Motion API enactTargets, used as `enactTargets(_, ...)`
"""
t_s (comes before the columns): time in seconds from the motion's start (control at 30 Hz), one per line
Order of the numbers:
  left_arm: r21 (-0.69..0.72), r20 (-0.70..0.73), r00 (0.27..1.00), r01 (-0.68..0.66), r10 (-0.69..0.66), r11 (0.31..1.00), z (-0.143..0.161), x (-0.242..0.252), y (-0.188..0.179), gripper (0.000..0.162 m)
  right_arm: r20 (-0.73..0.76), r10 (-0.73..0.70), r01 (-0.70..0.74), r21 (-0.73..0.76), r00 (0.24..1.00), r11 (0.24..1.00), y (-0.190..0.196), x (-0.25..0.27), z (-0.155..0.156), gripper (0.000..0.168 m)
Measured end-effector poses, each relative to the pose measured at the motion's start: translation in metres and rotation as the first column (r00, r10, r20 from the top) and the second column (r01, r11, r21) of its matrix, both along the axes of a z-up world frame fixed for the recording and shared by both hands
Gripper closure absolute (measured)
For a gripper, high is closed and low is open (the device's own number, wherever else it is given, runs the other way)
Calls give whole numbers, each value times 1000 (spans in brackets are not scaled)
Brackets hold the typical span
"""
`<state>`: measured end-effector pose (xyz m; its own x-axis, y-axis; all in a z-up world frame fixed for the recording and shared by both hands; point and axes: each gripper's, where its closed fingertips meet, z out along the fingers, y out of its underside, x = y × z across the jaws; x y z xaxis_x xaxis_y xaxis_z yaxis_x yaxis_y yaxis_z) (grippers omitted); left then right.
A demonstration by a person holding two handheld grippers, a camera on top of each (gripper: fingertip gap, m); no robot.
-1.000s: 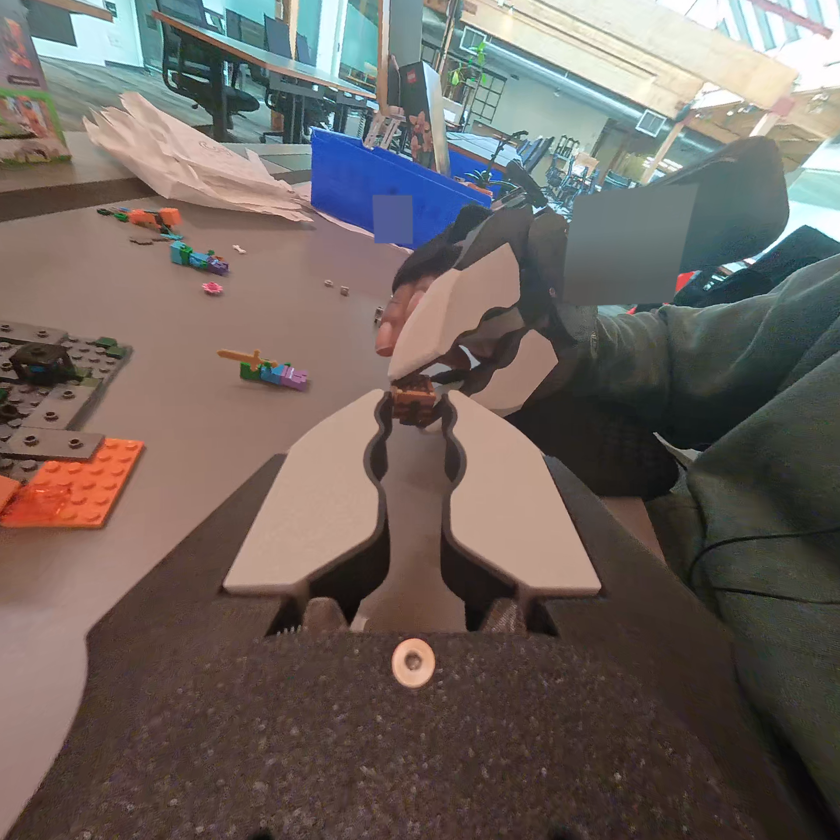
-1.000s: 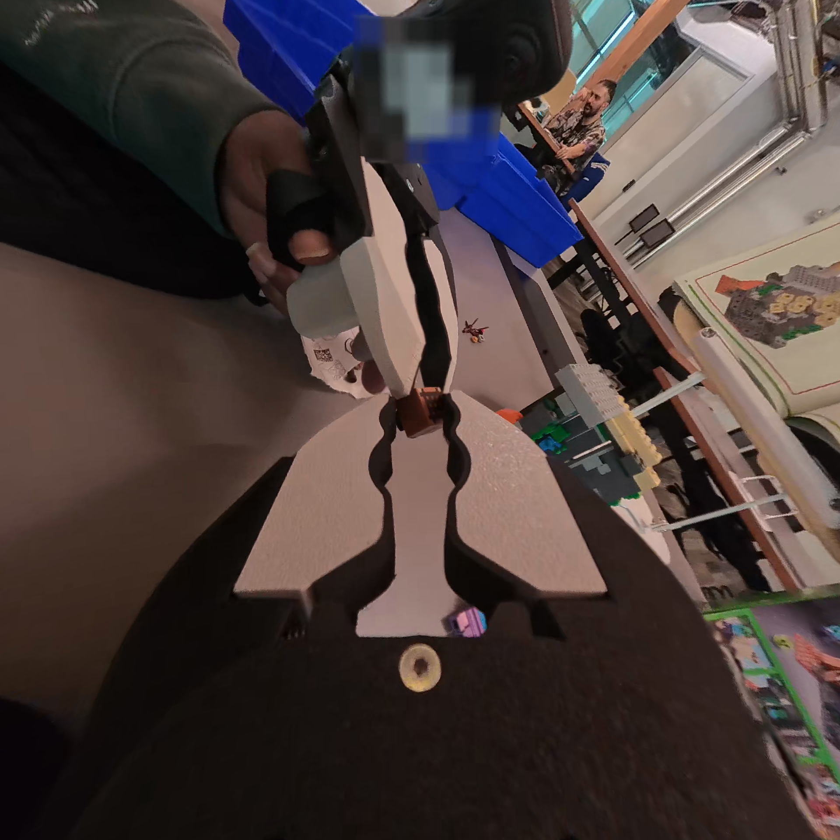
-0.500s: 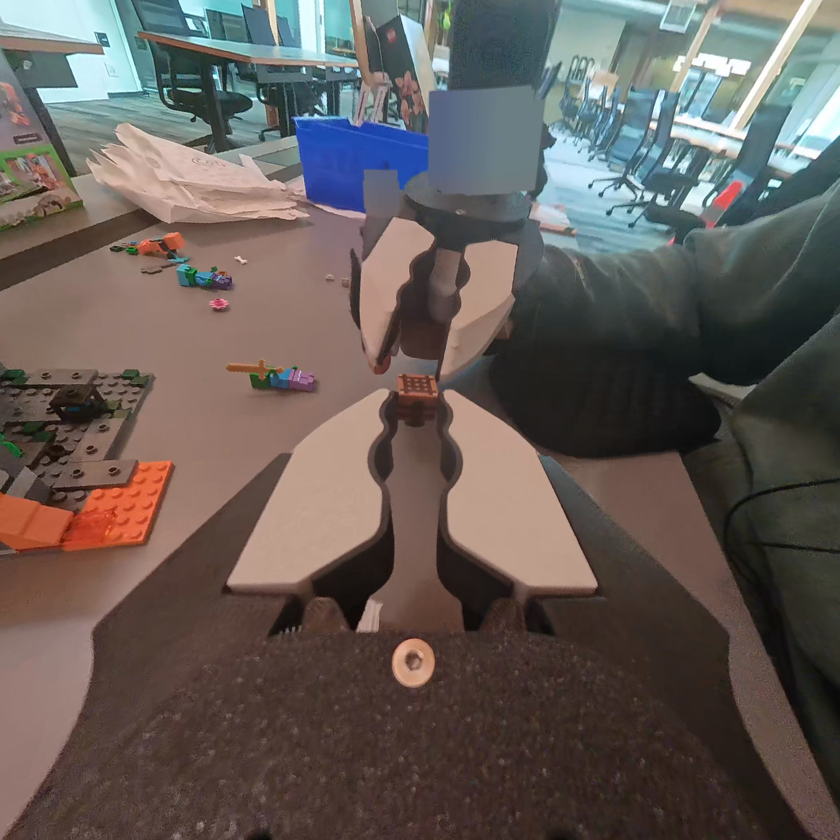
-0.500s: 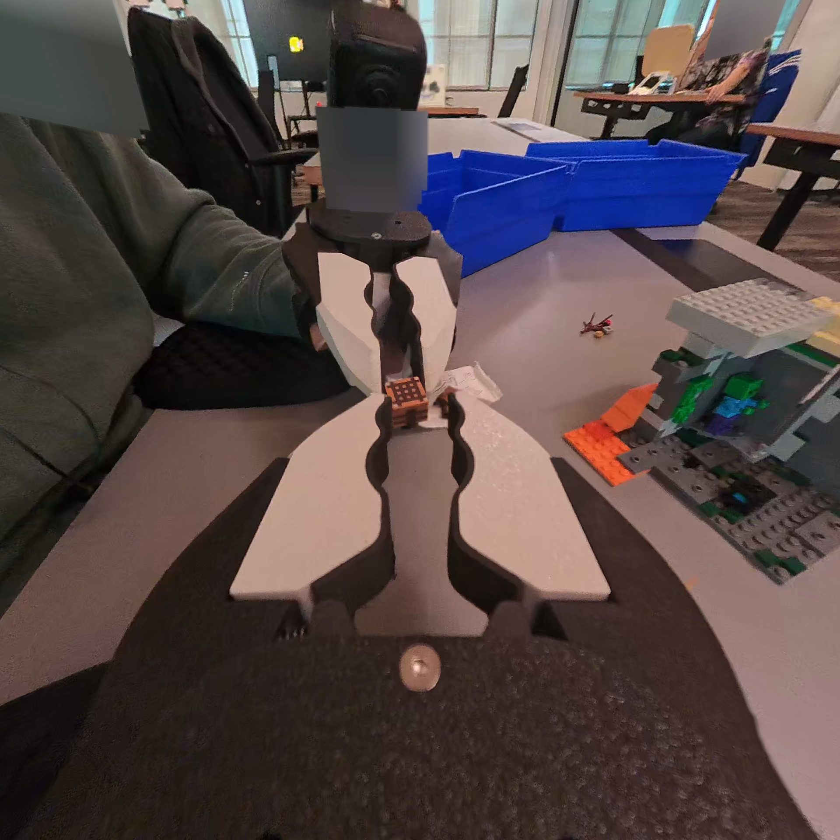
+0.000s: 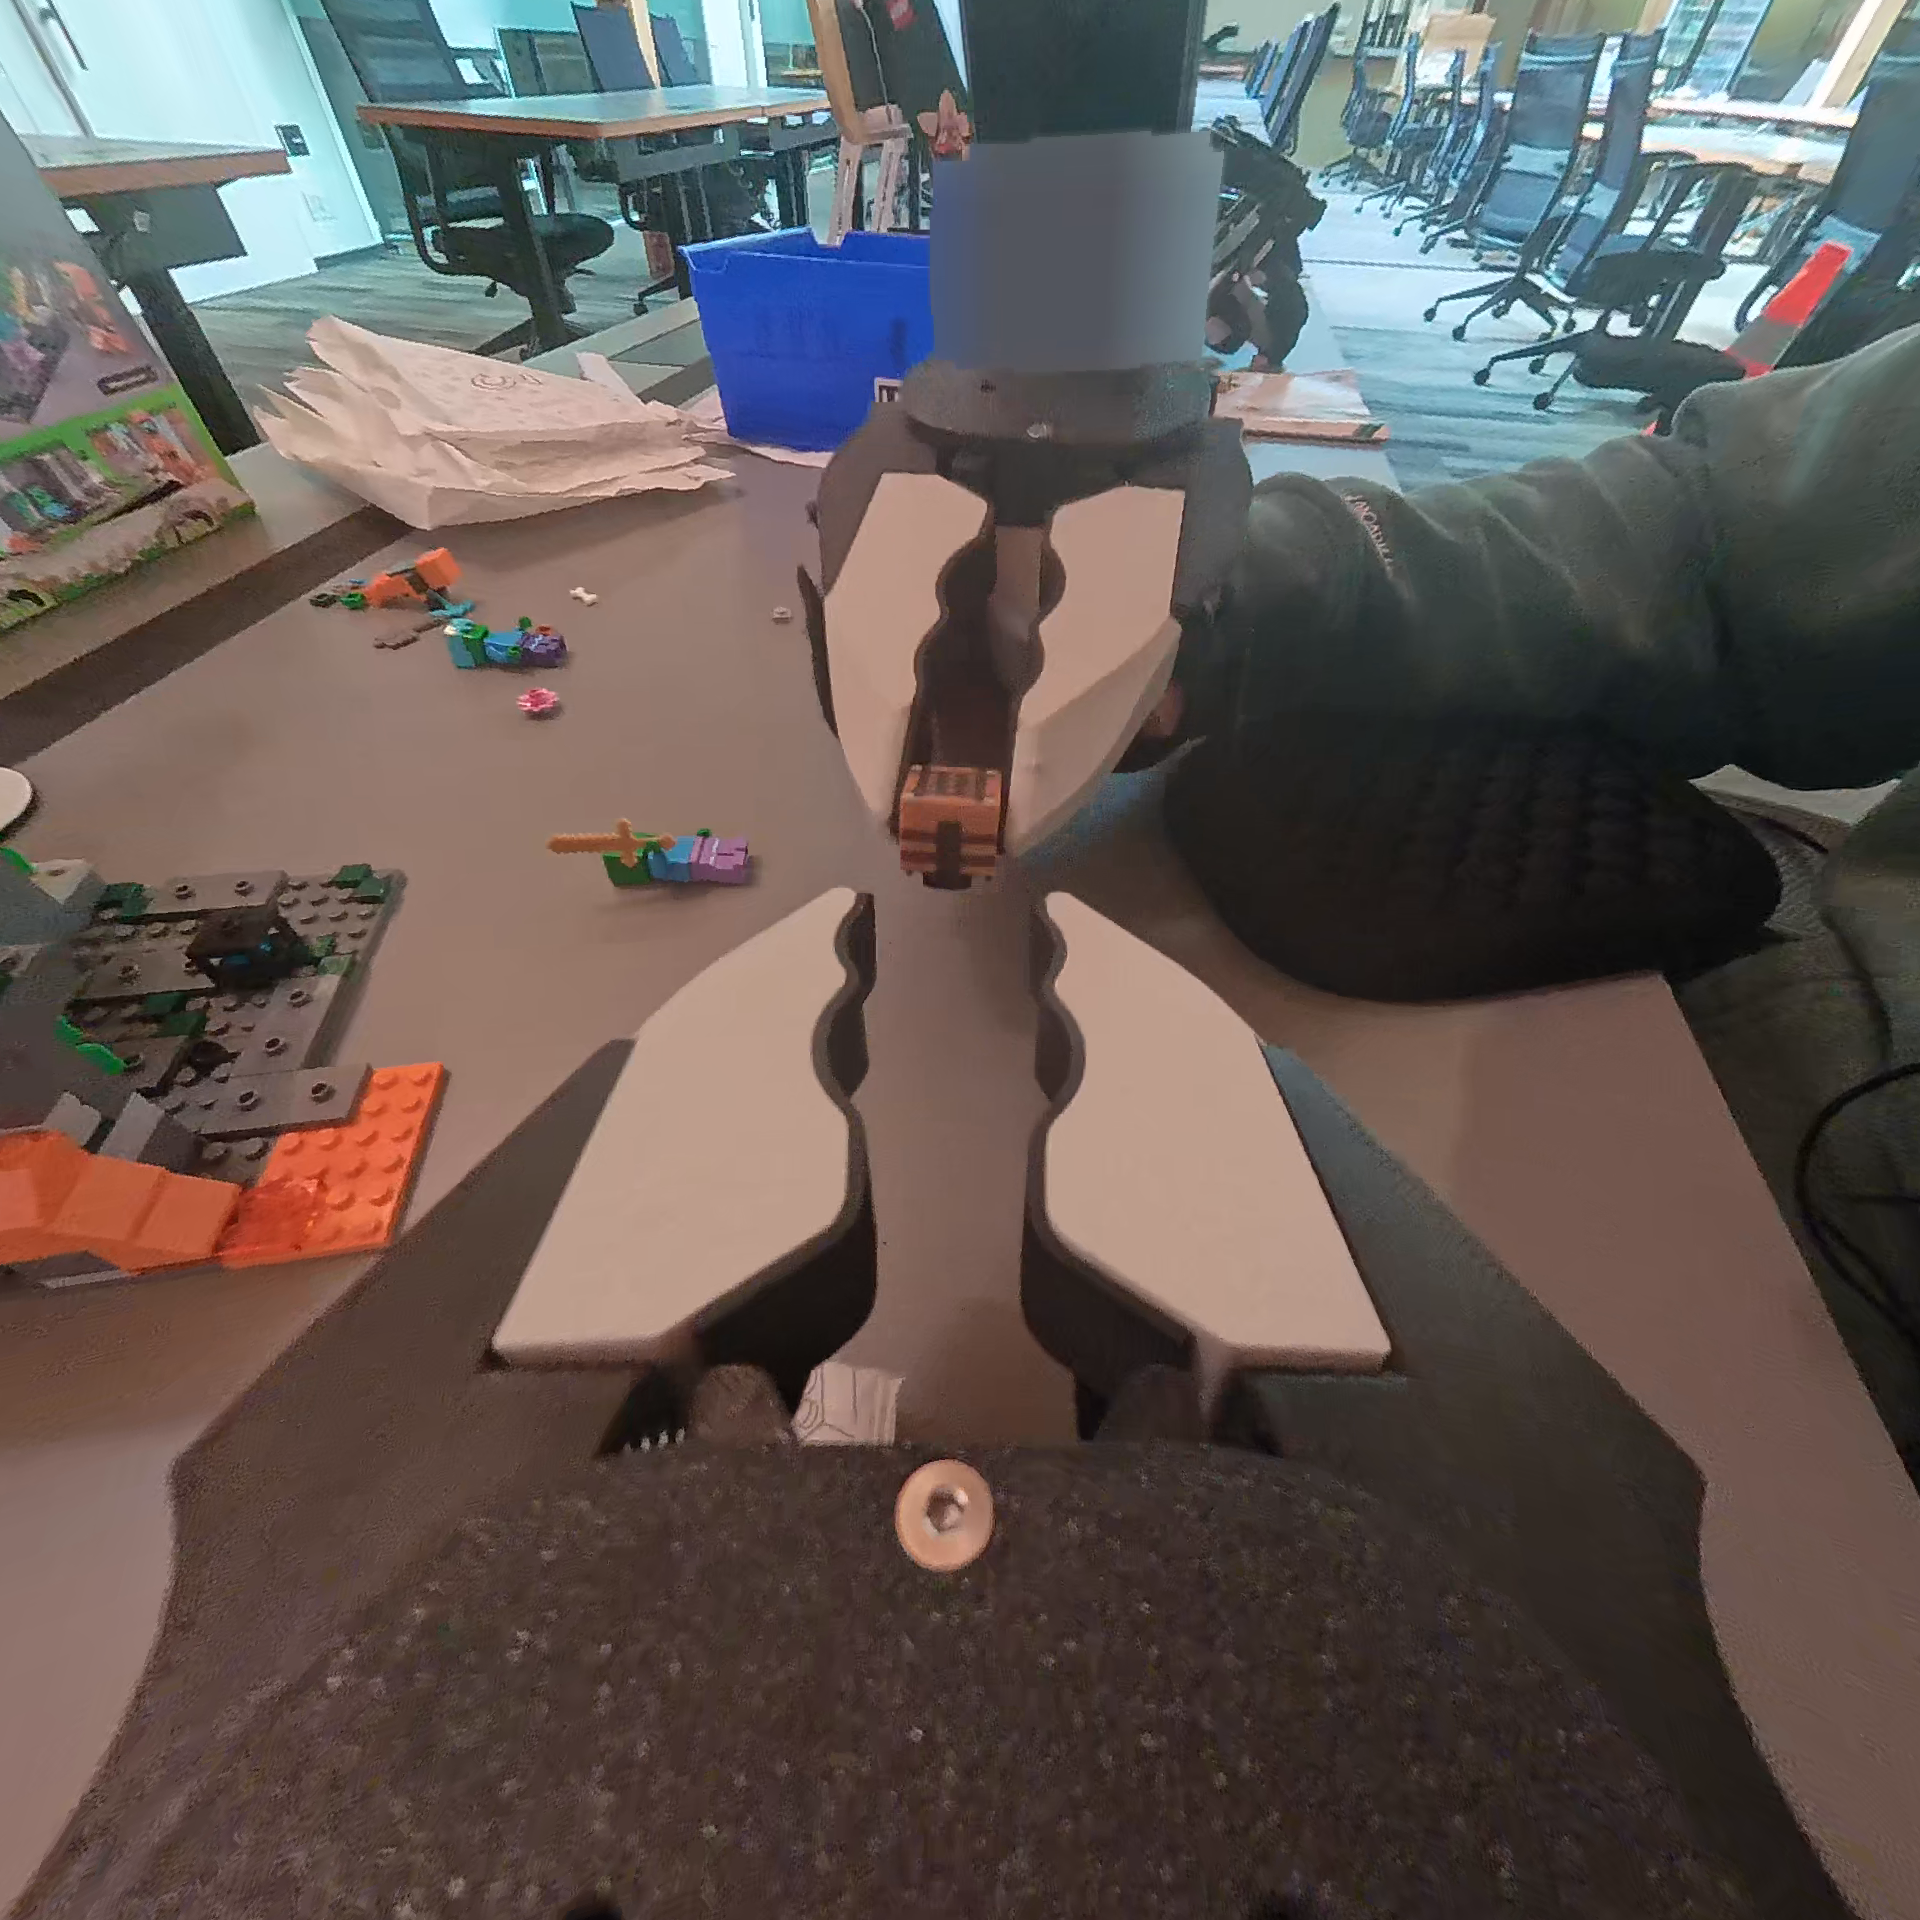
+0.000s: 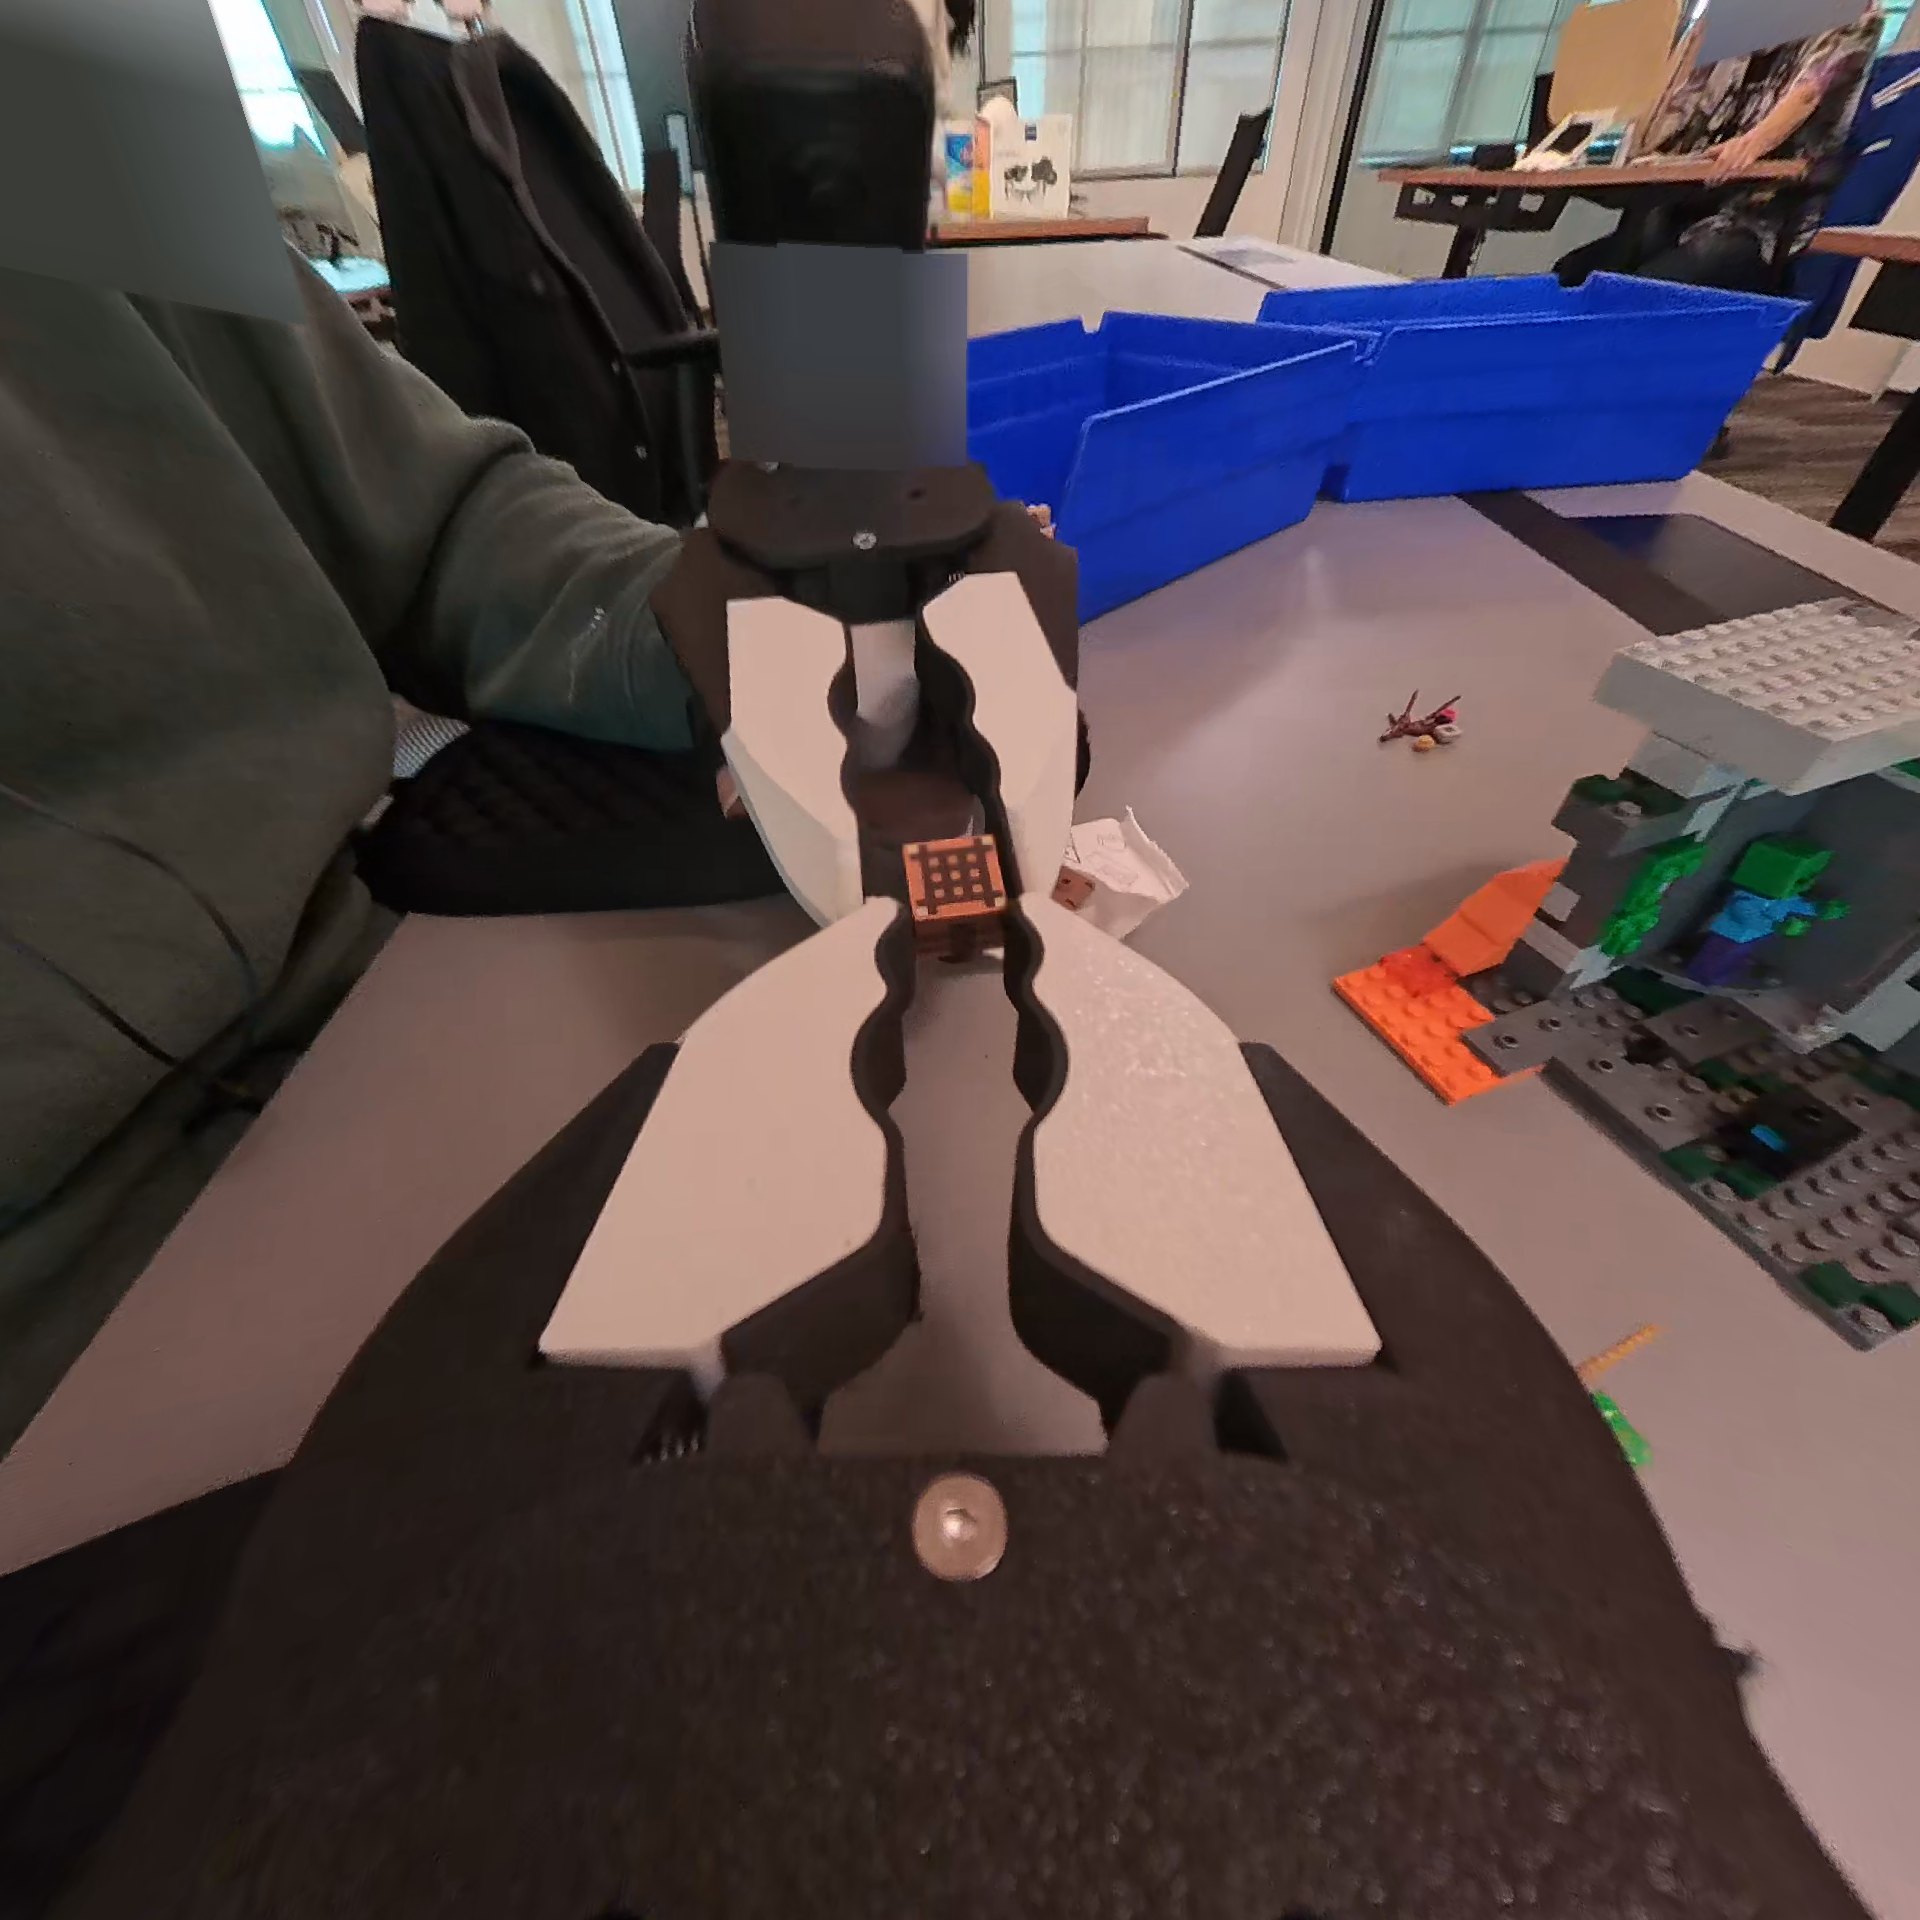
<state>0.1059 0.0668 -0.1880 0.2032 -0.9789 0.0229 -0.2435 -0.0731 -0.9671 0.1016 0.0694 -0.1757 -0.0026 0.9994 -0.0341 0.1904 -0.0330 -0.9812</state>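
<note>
Left wrist view: left claw (image 5: 951,909) parted, empty; right claw (image 5: 948,816) seemingly pinches the brown block (image 5: 951,844).

To your left gripper's left lie a grey-and-orange brick baseplate (image 5: 312,1122) and a small sword figure (image 5: 665,854); ahead, crumpled white paper (image 5: 468,436) beside a blue bin (image 5: 800,332).

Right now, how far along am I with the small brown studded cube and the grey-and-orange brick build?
Done: the grey-and-orange brick build stands partly assembled. In hand: the right gripper is shut on the small brown cube; the left gripper is open, just clear of it. Left: the cube is not on the build, and a loose green, blue and purple figure lies apart.
</note>
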Motion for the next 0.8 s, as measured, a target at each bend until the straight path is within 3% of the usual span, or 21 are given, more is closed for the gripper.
enactTargets(0.37, -13, -36, 998, 48, -49, 999, -5, 2, -8, 145, 34, 55, -55, -24, 998, 998, -8, -4, -11, 152)
enactTargets(0.8, 79, -211, 977, 41, -23, 996, -26, 0, -9, 146, 167, 59, -64, 27, 984, 998, -10, -1, -28, 147)
